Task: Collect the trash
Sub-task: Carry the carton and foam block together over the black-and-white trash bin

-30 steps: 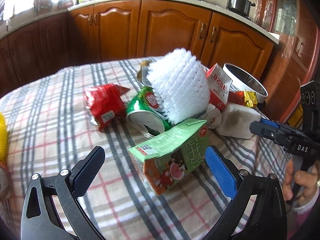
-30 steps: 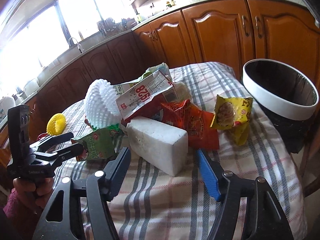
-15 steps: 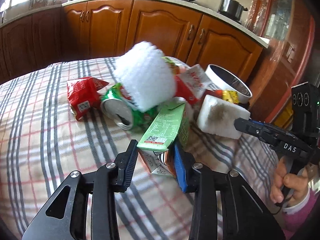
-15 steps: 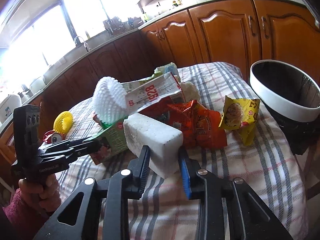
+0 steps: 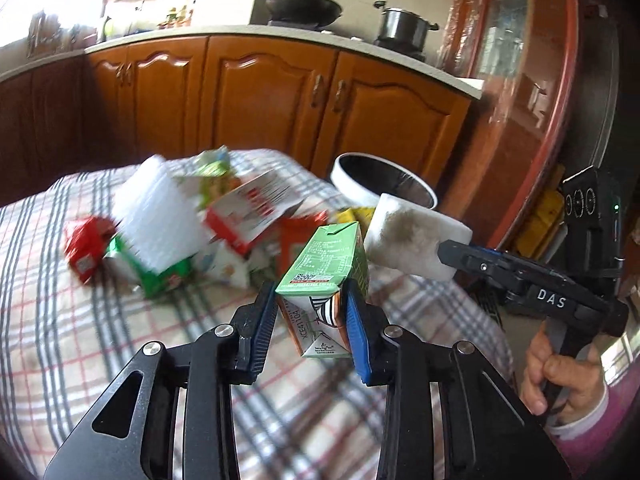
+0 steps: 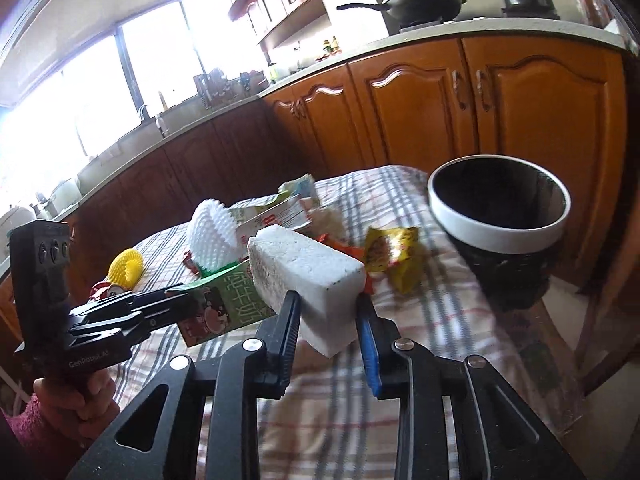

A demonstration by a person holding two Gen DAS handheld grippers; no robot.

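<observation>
Wooden cabinets (image 5: 280, 92) line the wall (bright windows (image 6: 152, 60) glare).

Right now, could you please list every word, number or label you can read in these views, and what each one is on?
"DAS": right gripper body.
"XCE41104": base of the green milk carton in the left gripper.
"GenRobot.AI": left gripper body, right wrist view.
Red digits on the white-and-red carton: too blurred.
Yellow snack packet print: unreadable.

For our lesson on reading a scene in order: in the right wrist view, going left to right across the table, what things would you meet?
Yellow foam net → green milk carton → white foam block → yellow snack packet → black bin with a white rim.
</observation>
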